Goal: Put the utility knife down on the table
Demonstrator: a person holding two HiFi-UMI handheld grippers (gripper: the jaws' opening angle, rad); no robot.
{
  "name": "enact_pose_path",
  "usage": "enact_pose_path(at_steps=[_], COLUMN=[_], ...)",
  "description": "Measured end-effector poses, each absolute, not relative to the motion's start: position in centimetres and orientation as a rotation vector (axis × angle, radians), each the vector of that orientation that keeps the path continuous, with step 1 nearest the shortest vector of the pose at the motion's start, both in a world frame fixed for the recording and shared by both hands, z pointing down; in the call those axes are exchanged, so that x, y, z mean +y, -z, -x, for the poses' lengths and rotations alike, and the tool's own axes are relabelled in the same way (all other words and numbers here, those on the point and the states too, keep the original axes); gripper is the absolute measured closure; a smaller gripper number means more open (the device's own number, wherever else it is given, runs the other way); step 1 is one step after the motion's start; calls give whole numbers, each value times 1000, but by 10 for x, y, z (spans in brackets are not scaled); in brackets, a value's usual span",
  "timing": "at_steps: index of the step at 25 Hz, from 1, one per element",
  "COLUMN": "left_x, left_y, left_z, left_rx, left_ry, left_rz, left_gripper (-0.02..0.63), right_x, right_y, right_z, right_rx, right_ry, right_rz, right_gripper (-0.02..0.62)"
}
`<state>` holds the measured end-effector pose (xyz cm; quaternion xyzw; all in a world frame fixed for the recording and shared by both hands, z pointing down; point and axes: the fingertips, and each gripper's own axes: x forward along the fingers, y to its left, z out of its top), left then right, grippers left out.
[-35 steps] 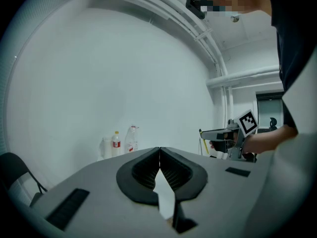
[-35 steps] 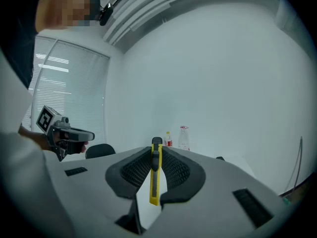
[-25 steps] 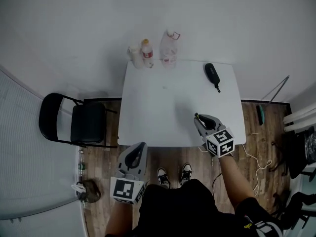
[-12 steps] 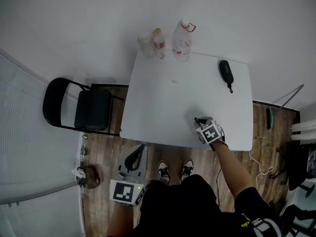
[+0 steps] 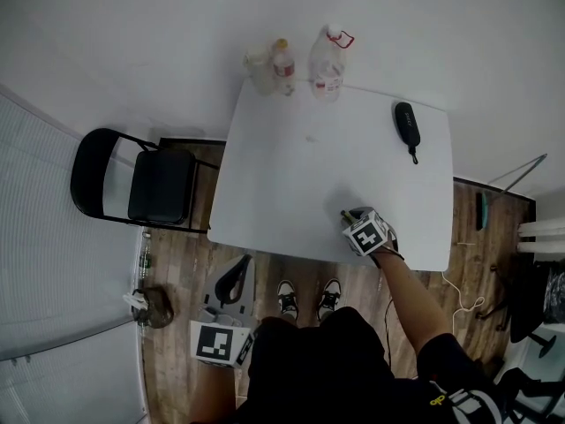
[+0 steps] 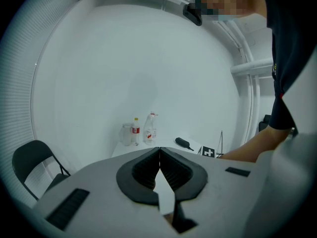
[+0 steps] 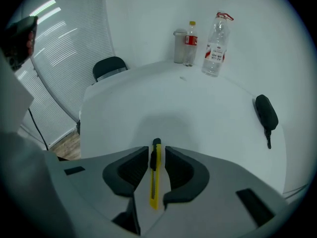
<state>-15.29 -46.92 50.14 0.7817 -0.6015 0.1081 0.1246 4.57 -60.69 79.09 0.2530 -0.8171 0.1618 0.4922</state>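
Observation:
A yellow utility knife [image 7: 155,172] with a black slider runs lengthwise between the jaws of my right gripper [image 7: 157,150], which is shut on it, with only thin slivers of white beside it. In the head view that gripper [image 5: 350,216] is low over the near right part of the white table [image 5: 291,175], and the knife tip [image 5: 344,213] pokes out ahead. My left gripper [image 5: 239,265] hangs below the table's near edge, over the wooden floor. Its jaws [image 6: 159,150] are shut with nothing between them.
A black case [image 5: 405,124] with a cord lies at the table's far right. Two bottles [image 5: 327,64] [image 5: 282,64] and a cup [image 5: 259,67] stand at the far edge by the wall. A black folding chair [image 5: 141,188] stands left of the table.
My right gripper has moved from the table's near edge a little inward and lower over the top, still with the knife. The left gripper has sunk slightly toward the floor.

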Motion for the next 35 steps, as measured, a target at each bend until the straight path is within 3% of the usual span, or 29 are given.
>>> enact_pose_path(at_steps=[5, 14, 26, 35], left_x=[-472, -479, -482, -481], left_y=[-496, -470, -417, -386], left_z=[152, 127, 38, 7], left_rx=[-1753, -1666, -1413, -1332], left_ry=[-295, -240, -142, -81], left_rz=[-2292, -2433, -2711, -2802], left_gripper=[583, 583, 583, 583], right_x=[-614, -593, -518, -479], right_y=[-753, -580, -434, -369], right_z=[-43, -51, -139, -155], right_rx=[-2072, -2528, -2725, -2783], right_ry=[-394, -407, -207, 21], right_rz=[-707, -1075, -1424, -1476], right_gripper=[483, 569, 574, 574])
